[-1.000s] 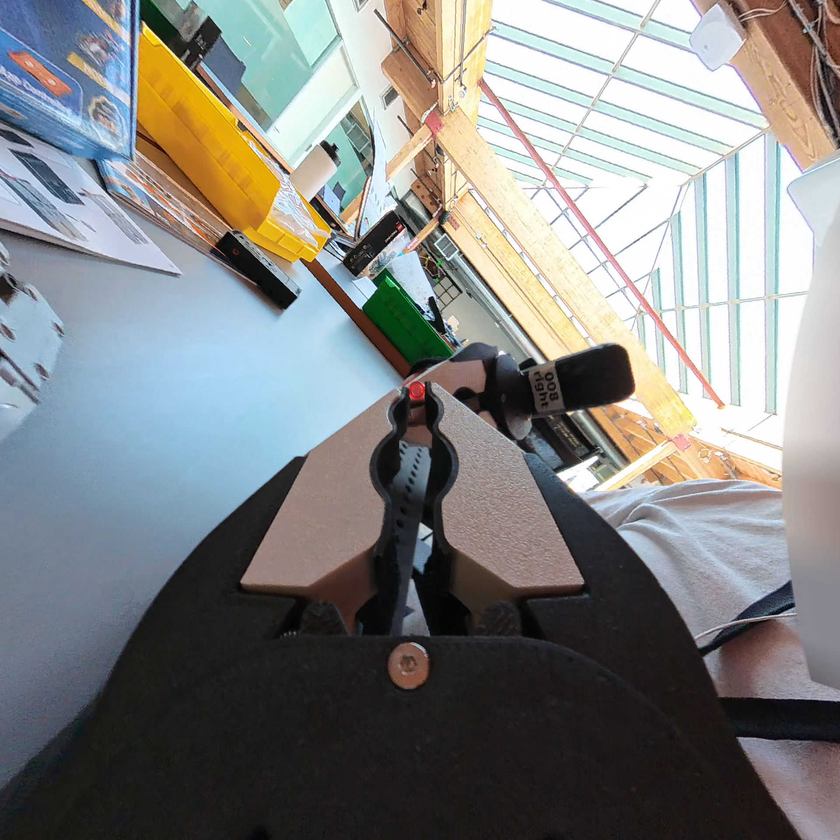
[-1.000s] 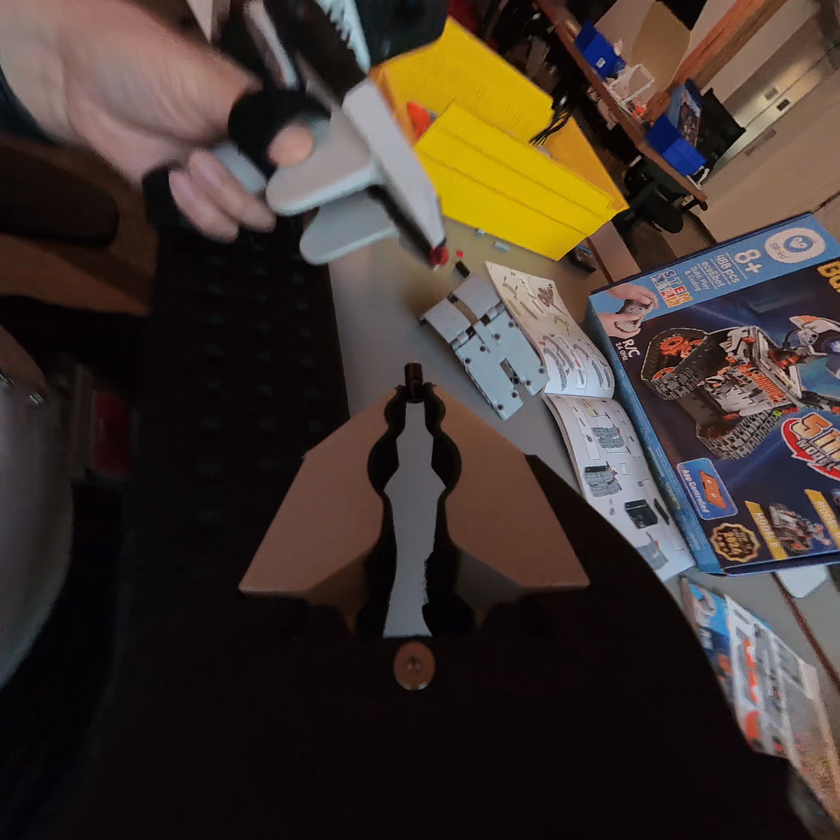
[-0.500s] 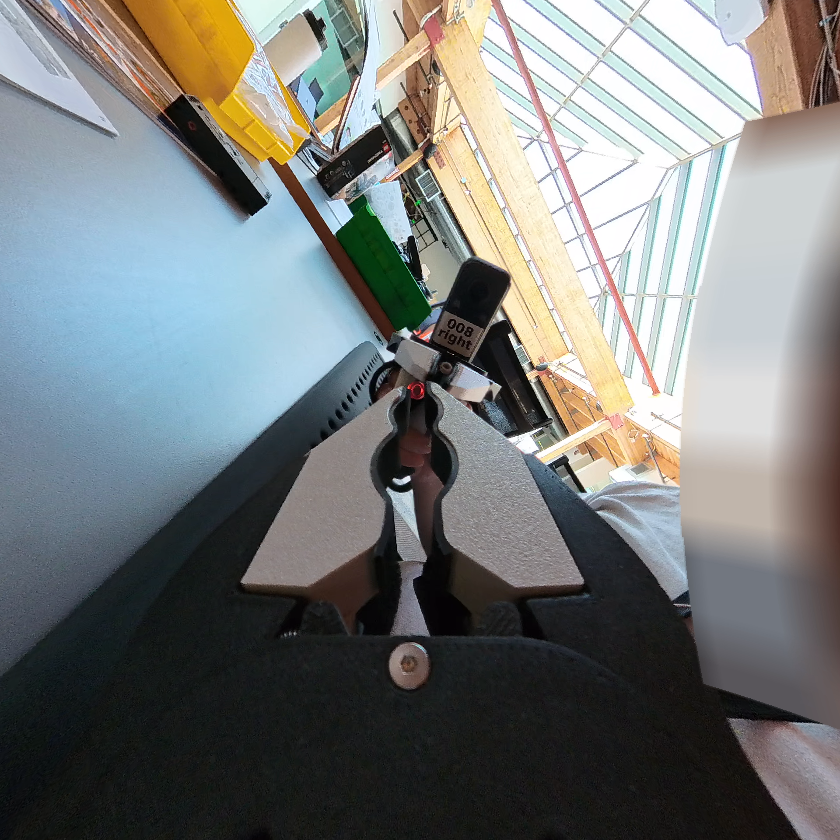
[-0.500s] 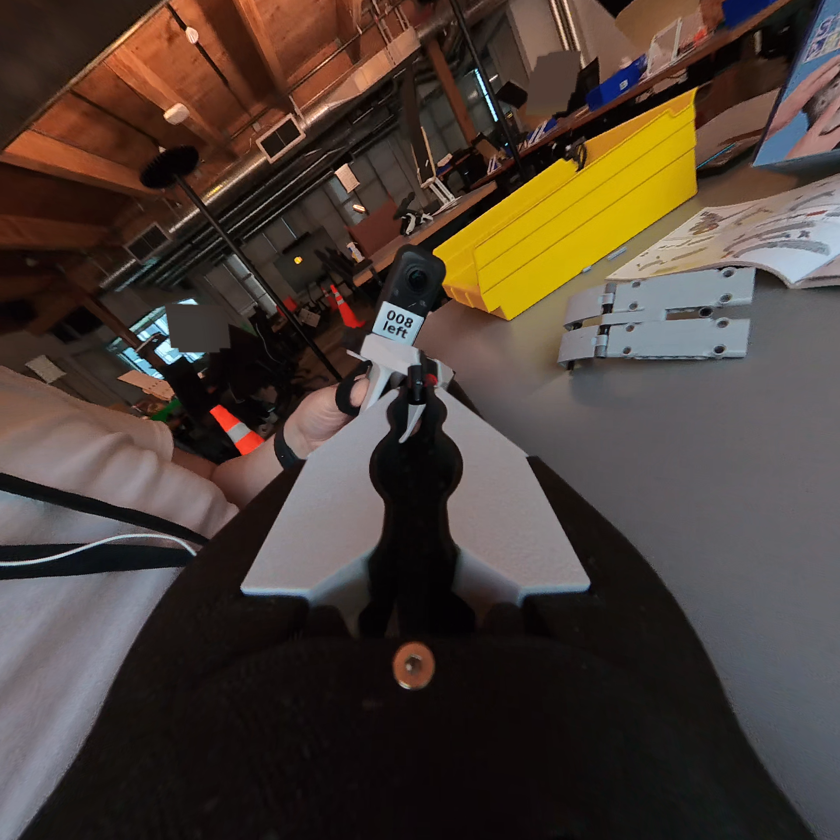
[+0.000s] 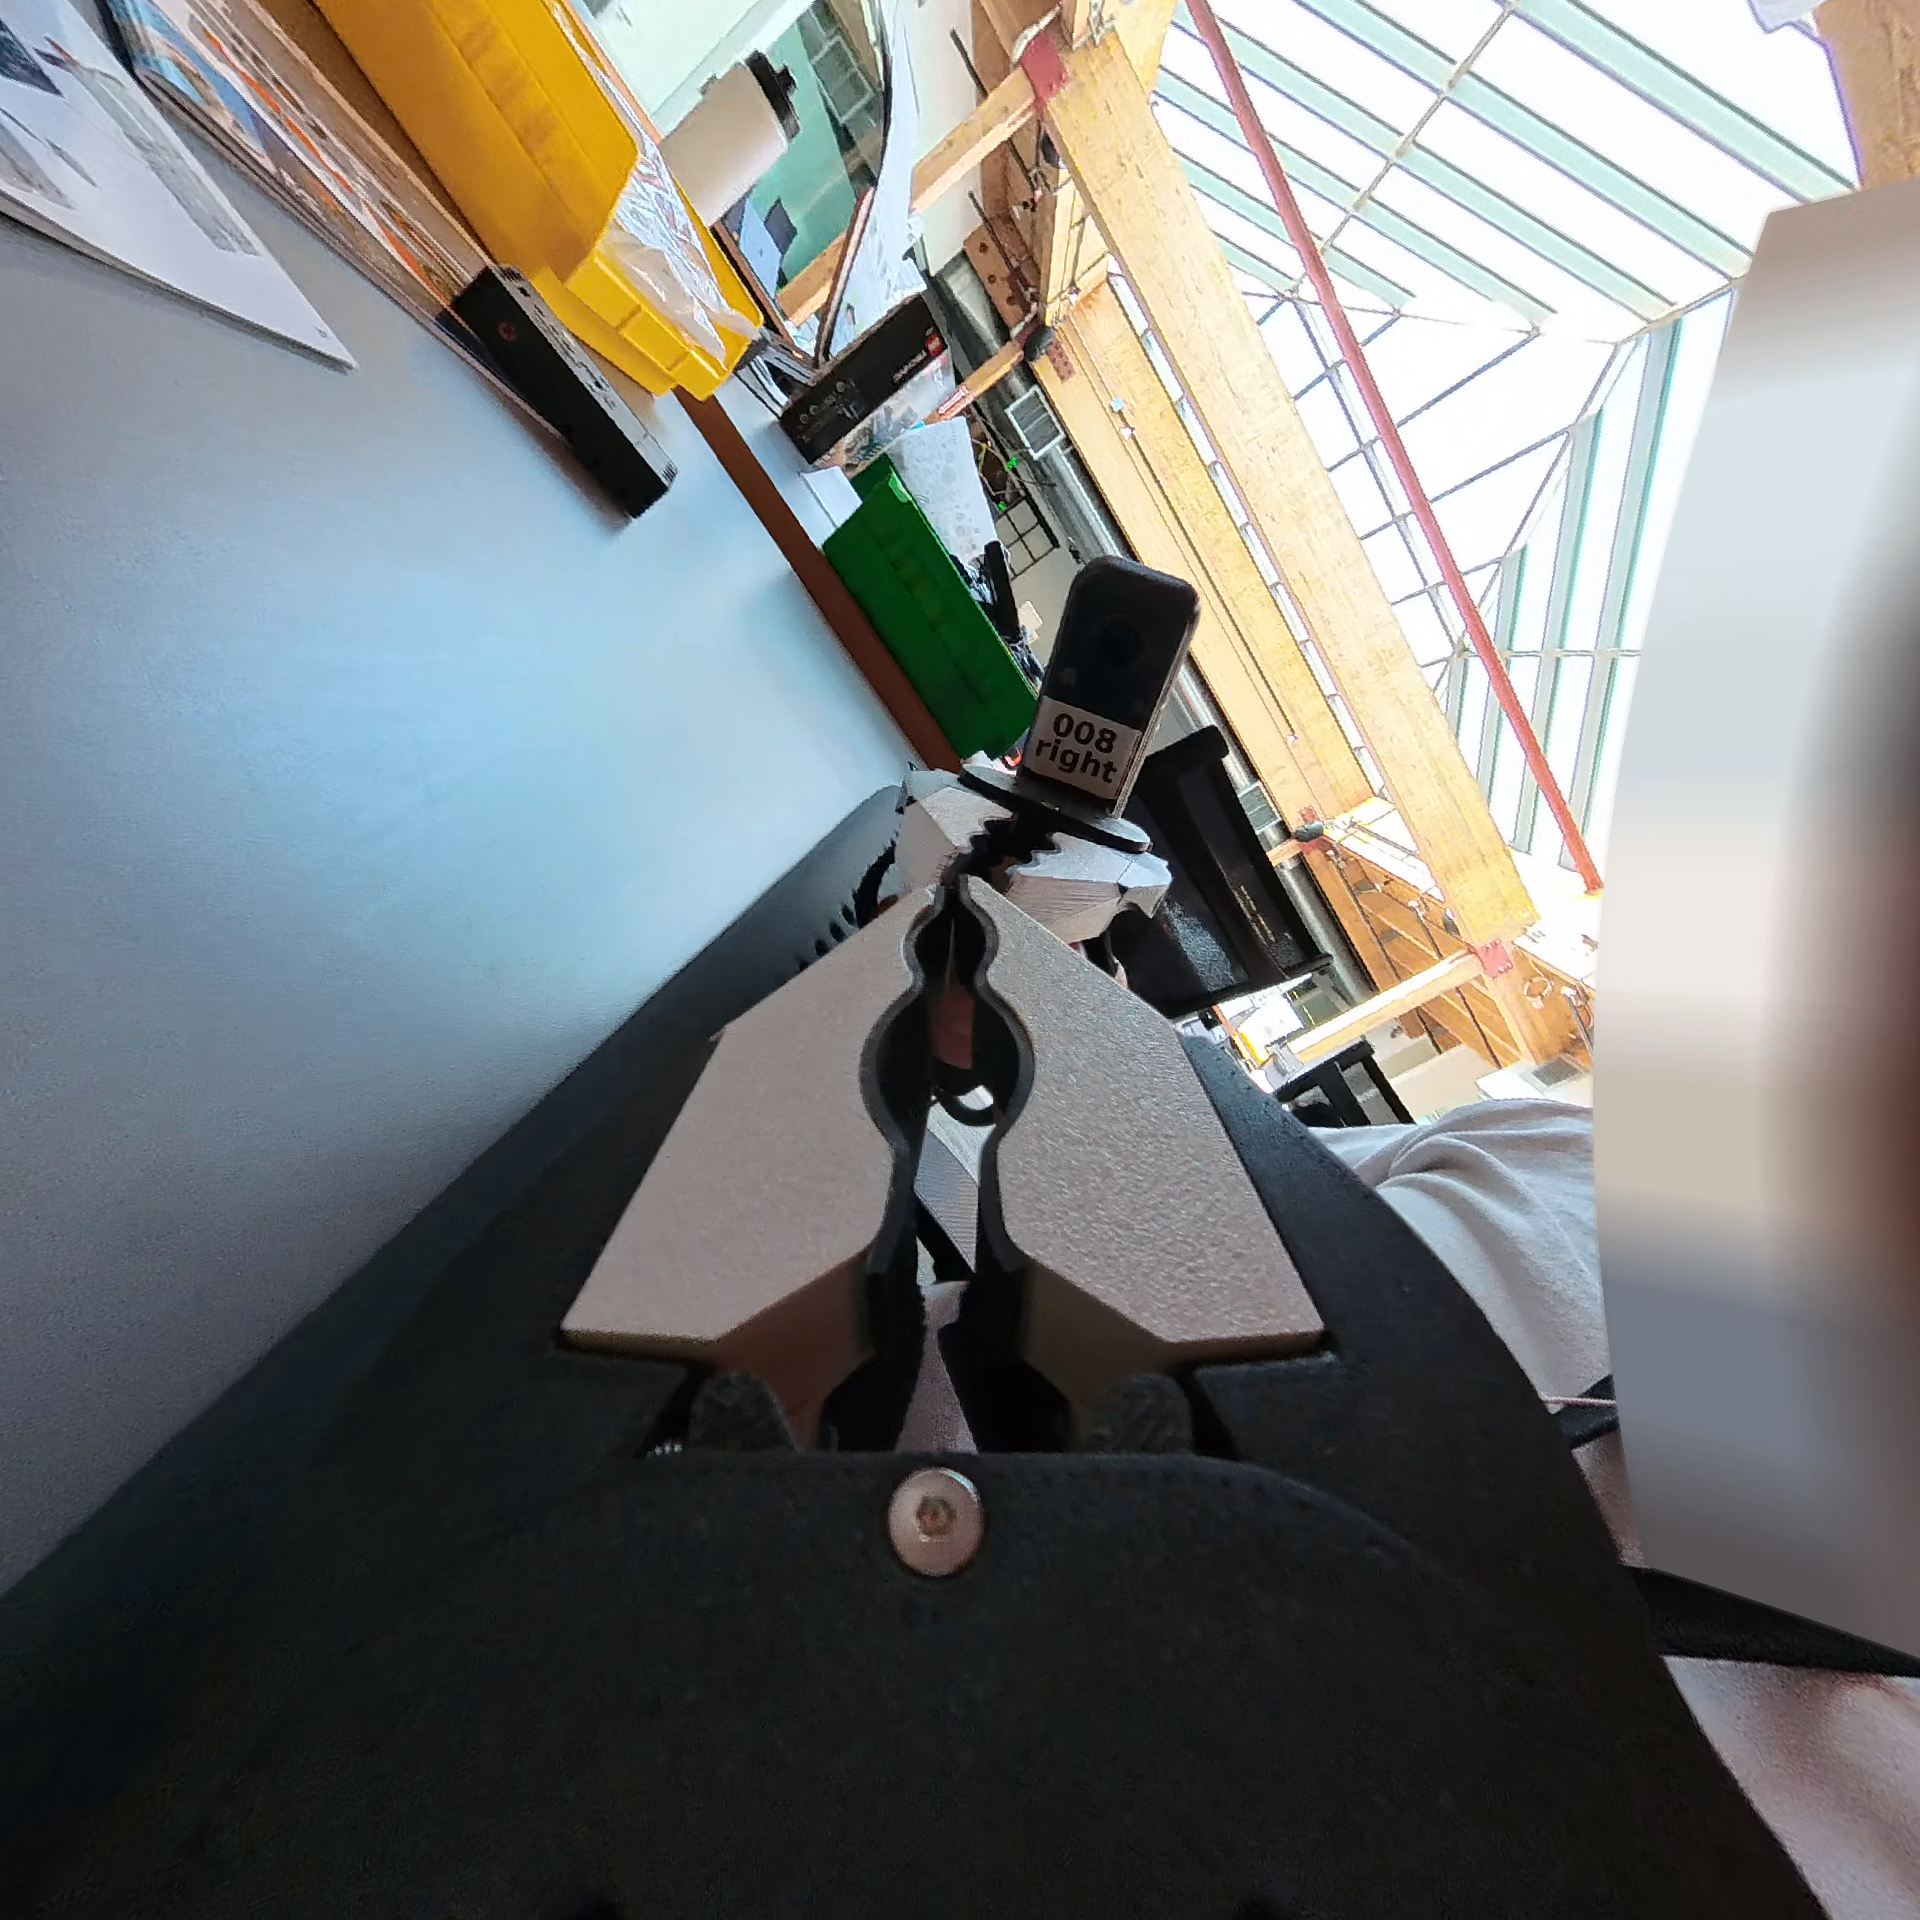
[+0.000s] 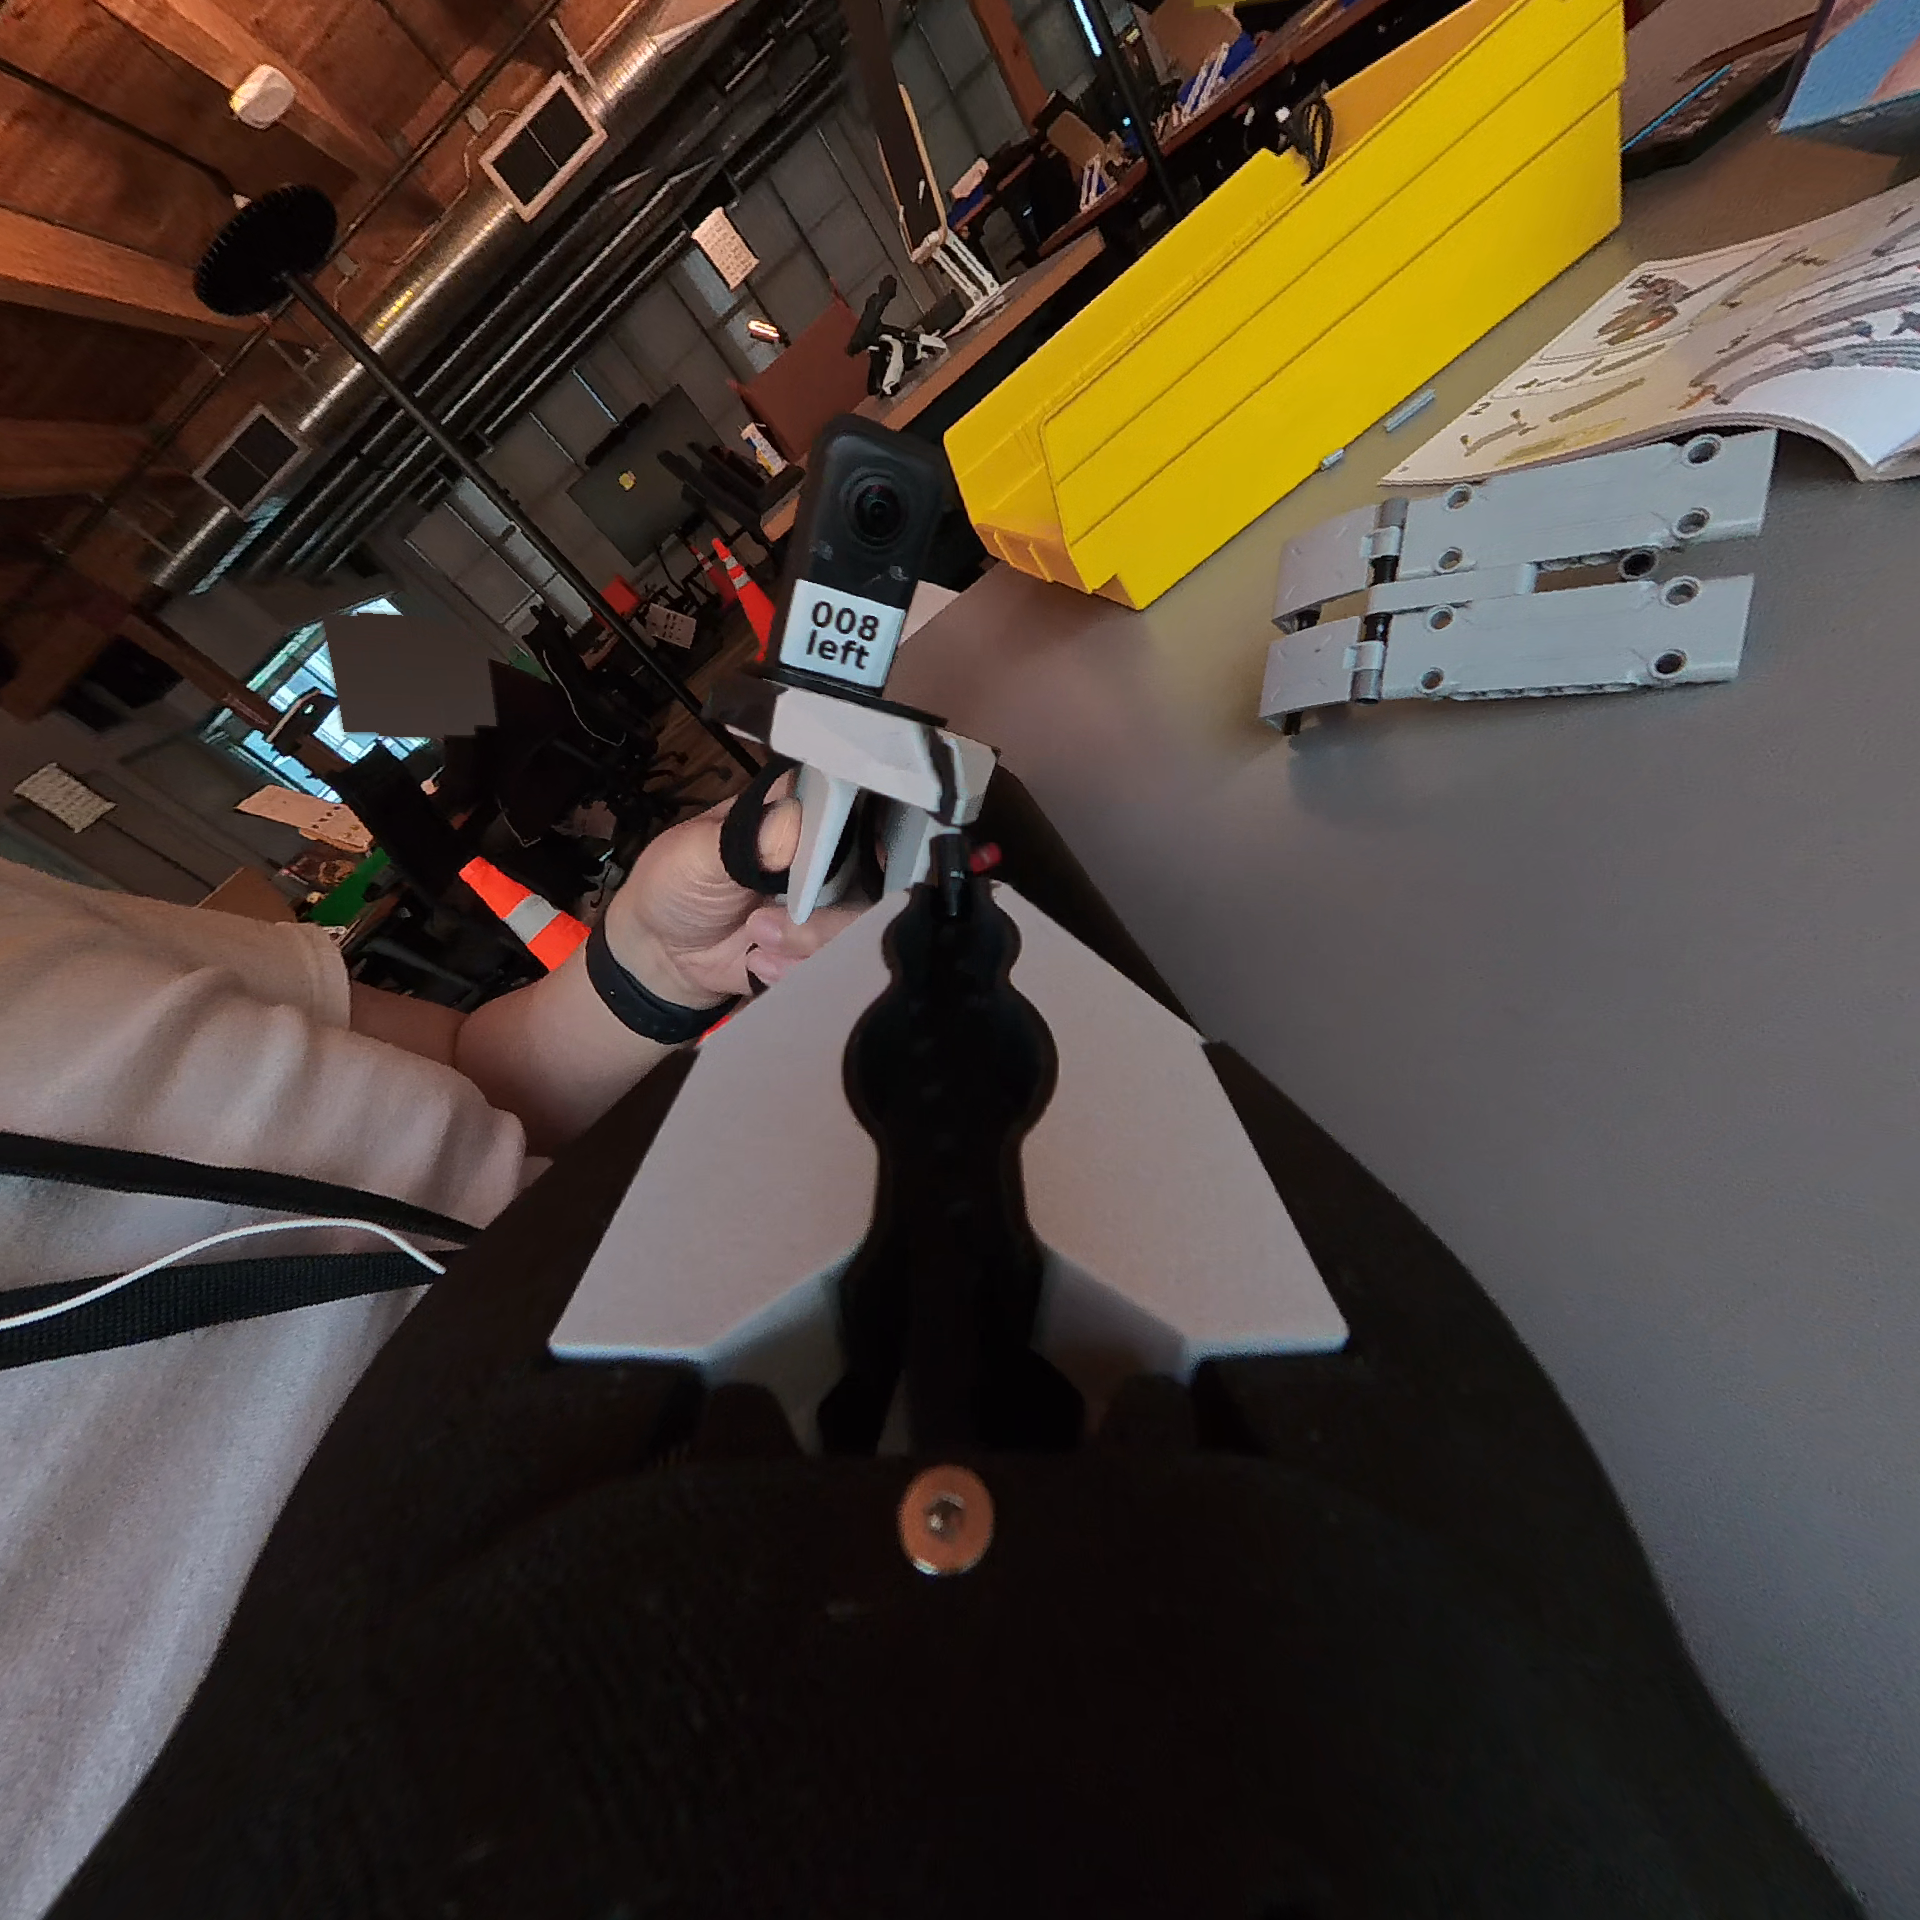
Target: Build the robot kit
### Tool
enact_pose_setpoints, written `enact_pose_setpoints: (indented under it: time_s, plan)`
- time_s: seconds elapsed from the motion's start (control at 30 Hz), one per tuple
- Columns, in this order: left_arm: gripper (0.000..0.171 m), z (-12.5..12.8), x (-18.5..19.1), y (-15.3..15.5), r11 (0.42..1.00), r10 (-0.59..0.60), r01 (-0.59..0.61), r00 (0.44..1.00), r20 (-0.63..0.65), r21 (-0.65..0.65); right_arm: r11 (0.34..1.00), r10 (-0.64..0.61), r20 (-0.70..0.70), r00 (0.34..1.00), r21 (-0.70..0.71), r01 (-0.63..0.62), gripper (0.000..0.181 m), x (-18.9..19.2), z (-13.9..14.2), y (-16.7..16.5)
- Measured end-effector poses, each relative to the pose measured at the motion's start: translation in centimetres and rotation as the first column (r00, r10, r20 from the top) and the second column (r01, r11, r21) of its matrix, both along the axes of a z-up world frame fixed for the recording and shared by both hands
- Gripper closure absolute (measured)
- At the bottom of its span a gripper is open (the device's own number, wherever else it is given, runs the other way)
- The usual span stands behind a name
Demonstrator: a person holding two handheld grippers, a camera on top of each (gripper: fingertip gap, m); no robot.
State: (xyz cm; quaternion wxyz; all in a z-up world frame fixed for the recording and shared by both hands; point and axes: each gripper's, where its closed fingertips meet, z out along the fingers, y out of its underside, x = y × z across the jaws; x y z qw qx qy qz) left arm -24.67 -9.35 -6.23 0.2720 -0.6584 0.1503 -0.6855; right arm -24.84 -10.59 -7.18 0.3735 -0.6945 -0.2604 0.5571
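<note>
The left gripper (image 5: 954, 902) and right gripper (image 6: 951, 902) meet tip to tip above the counter's (image 6: 1558, 1039) near edge; the left jaws pinch a small red pin (image 6: 983, 856), the right a black pin (image 6: 948, 871); a grey hinged part (image 6: 1507, 603) lies near the yellow bin (image 6: 1299, 343).

Daylight pours through the glazed, timber-framed skylight roof (image 5: 1455, 260) in the left wrist view, blowing the panes out to near white and casting a pale blue sheen on the smooth grey tabletop (image 5: 312, 727) below it. A smeared patch covers the right edge. The right wrist view is dimmer and warmer; beside the glossy yellow plastic bin (image 6: 1299, 343) the table reads flat grey, with soft shadows. Straight lines bow near both frames' edges.
</note>
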Motion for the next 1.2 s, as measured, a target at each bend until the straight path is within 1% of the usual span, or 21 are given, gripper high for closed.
enact_pose_setpoints:
  time_s: [0.1, 0.23, 0.27, 0.33, 0.4, 0.43, 0.47, 0.53, 0.57, 0.63, 0.7, 0.77, 0.9, 0.97, 1.03, 1.07, 1.13, 1.2]
  plan:
    - [0.171, -0.1, 0.0, 0.2, 1.000, 0.007, -0.007, 1.000, -0.010, -0.003, 1.000, -0.005, 0.023, 1.000, -0.028, 0.006, 0.173, -0.1, -0.5, 0.3]
    - [0.171, -0.3, -0.5, 1.0, 0.999, 0.041, -0.042, 0.999, -0.022, -0.026, 0.998, -0.047, 0.016, 0.999, -0.051, 0.048, 0.174, 0.3, -0.5, 0.9]
    - [0.171, -0.3, -1.0, 1.3, 0.998, 0.058, -0.059, 0.998, -0.031, -0.019, 0.997, -0.059, 0.012, 0.998, -0.056, 0.060, 0.174, 0.4, -0.5, 1.1]
    - [0.171, 0.3, -3.0, 2.5, 0.991, 0.132, -0.131, 0.990, -0.043, 0.018, 0.996, -0.066, -0.002, 0.998, -0.064, 0.066, 0.174, 0.6, -0.4, 1.2]
    - [0.171, 0.8, -5.6, 3.5, 0.977, 0.208, -0.203, 0.975, -0.078, 0.069, 0.995, -0.065, -0.017, 0.998, -0.072, 0.063, 0.174, 0.7, -0.3, 1.3]
    - [0.171, 0.7, -6.9, 3.9, 0.968, 0.239, -0.228, 0.964, -0.117, 0.104, 0.995, -0.062, -0.024, 0.998, -0.078, 0.060, 0.173, 0.7, -0.2, 1.3]
    - [0.171, 0.6, -8.3, 4.5, 0.954, 0.283, -0.258, 0.944, -0.170, 0.152, 0.995, -0.060, -0.032, 0.998, -0.085, 0.057, 0.174, 0.7, -0.2, 1.3]
    - [0.171, 0.3, -11.0, 5.6, 0.905, 0.393, -0.318, 0.880, -0.268, 0.282, 0.994, -0.059, -0.046, 0.997, -0.096, 0.054, 0.174, 0.8, -0.1, 1.4]
    - [0.171, 0.4, -11.8, 5.7, 0.885, 0.422, -0.317, 0.855, -0.301, 0.341, 0.994, -0.058, -0.051, 0.997, -0.099, 0.052, 0.174, 0.8, -0.1, 1.4]
    - [0.168, -0.1, -12.0, 5.6, 0.875, 0.421, -0.256, 0.820, -0.387, 0.411, 0.993, -0.058, -0.053, 0.997, -0.103, 0.052, 0.173, 0.8, -0.1, 1.4]
    - [0.168, -1.6, -10.9, 5.1, 0.890, 0.369, -0.148, 0.791, -0.489, 0.432, 0.993, -0.054, -0.048, 0.997, -0.106, 0.049, 0.173, 0.7, -0.2, 1.4]
    - [0.169, -3.0, -9.5, 5.0, 0.884, 0.346, -0.057, 0.747, -0.568, 0.463, 0.993, -0.055, -0.039, 0.998, -0.103, 0.050, 0.173, 0.7, -0.3, 1.4]
    - [0.167, -5.7, -7.0, 5.5, 0.851, 0.333, 0.123, 0.623, -0.707, 0.510, 0.994, -0.058, -0.033, 0.998, -0.098, 0.055, 0.173, 0.7, -0.3, 1.4]
    - [0.167, -6.7, -6.3, 6.0, 0.824, 0.358, 0.194, 0.549, -0.755, 0.532, 0.994, -0.058, -0.035, 0.998, -0.096, 0.055, 0.173, 0.7, -0.3, 1.4]
    - [0.168, -7.9, -6.4, 7.0, 0.801, 0.402, 0.241, 0.462, -0.790, 0.549, 0.994, -0.058, -0.039, 0.998, -0.097, 0.054, 0.173, 0.7, -0.2, 1.4]
    - [0.169, -8.4, -6.3, 7.3, 0.802, 0.403, 0.255, 0.436, -0.805, 0.540, 0.994, -0.056, -0.041, 0.998, -0.098, 0.052, 0.173, 0.7, -0.2, 1.4]
    - [0.170, -9.0, -6.2, 7.8, 0.815, 0.395, 0.255, 0.411, -0.821, 0.520, 0.994, -0.054, -0.047, 0.997, -0.099, 0.049, 0.173, 0.8, -0.1, 1.4]
    - [0.171, -8.9, -6.4, 8.4, 0.819, 0.407, 0.236, 0.404, -0.819, 0.523, 0.994, -0.052, -0.053, 0.997, -0.102, 0.046, 0.173, 0.8, -0.1, 1.4]
